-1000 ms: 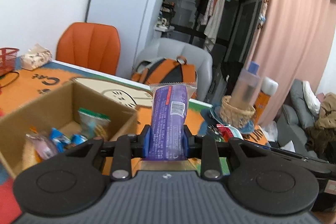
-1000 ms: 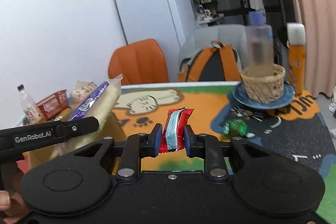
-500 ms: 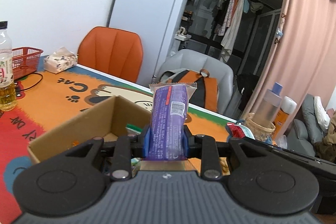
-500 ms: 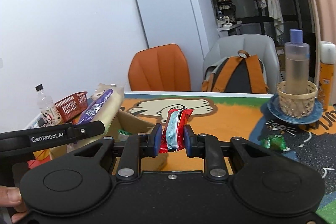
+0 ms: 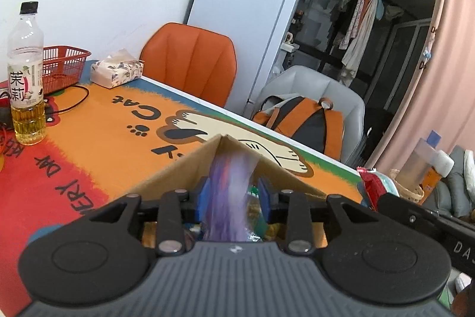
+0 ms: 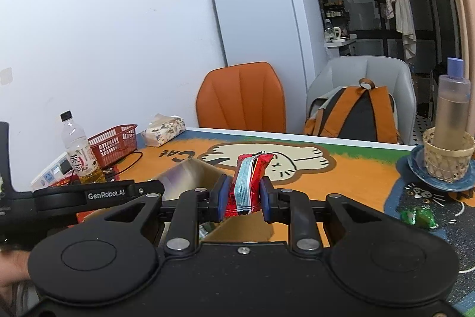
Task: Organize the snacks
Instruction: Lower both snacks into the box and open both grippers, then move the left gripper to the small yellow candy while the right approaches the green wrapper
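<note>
A cardboard box [image 5: 178,174] stands on the table with several snack packets inside; it also shows in the right wrist view [image 6: 190,171]. My left gripper [image 5: 233,198] is above the box with its jaws apart. A purple snack pack [image 5: 230,198], blurred by motion, is dropping between the blue pads into the box. My right gripper [image 6: 242,198] is shut on a red snack packet [image 6: 248,186] and holds it over the box's right side. A green candy [image 6: 417,216] lies on the table at the right.
A tea bottle [image 5: 25,73], a red basket [image 5: 63,69] and a tissue pack [image 5: 117,72] stand at the table's far left. A wicker cup holding a bottle [image 6: 448,156] sits on a blue plate at the right. An orange chair [image 6: 242,100] and a grey chair with a backpack [image 6: 356,112] stand behind the table.
My left gripper has opened and let go of the purple pack, which is falling into the box. Both grippers have moved left over the box. The right still holds the red packet.
</note>
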Motion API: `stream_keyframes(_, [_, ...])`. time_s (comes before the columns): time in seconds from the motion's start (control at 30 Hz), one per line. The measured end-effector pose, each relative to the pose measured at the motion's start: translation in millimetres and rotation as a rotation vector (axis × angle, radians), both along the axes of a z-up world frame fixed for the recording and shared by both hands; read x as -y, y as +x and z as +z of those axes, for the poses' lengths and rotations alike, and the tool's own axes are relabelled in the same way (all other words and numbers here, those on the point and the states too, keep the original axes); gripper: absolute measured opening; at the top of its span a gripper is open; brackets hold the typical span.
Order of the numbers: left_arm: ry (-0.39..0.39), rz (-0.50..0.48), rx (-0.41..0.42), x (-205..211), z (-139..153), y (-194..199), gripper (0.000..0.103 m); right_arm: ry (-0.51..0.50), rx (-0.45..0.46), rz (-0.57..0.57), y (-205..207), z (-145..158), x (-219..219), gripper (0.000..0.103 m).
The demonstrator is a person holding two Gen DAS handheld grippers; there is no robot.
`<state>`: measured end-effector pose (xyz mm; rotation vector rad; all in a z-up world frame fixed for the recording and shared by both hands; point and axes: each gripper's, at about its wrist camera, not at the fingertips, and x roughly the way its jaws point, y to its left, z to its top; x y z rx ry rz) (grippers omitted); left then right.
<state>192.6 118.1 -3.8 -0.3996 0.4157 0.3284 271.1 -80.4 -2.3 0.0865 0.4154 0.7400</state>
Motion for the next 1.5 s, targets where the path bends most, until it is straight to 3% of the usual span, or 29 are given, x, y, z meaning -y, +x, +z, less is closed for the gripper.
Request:
stream_keyframes(0.07, [0.001,0.016,0.006,-5,0,-4,0.041,-0.002,-0.003,0.009,-1,0,-4,0.024])
stream_keyframes(0.43, [-0.006,0.055,0.006,-21,1,-27,0.046,-0.009,-0.009,0.042,-5,8,-30,0.025])
stream_keyframes(0.6, [-0.008,0.068,0.004,-26,3,-33,0.059,-0.002,0.001,0.052,-11,12,-36,0.032])
stream_keyframes(0.67, [-0.006,0.071,0.003,-26,4,-36,0.071,0.000,-0.002,0.047,-13,11,-35,0.032])
stream_keyframes(0.73, [0.003,0.068,0.009,-23,6,-39,0.077,0.002,-0.016,0.036,-12,9,-30,0.032])
stream_keyframes(0.97, [0.015,0.057,0.002,-9,9,-40,0.087,-0.006,-0.045,-0.003,-8,3,-7,0.032])
stream_keyframes(1.2, [0.035,0.018,-0.007,15,10,-35,0.089,-0.004,-0.069,-0.059,-1,-5,23,0.040])
stream_keyframes(1.5, [0.050,-0.054,-0.018,49,10,-21,0.091,-0.009,-0.102,-0.126,7,-17,66,0.064])
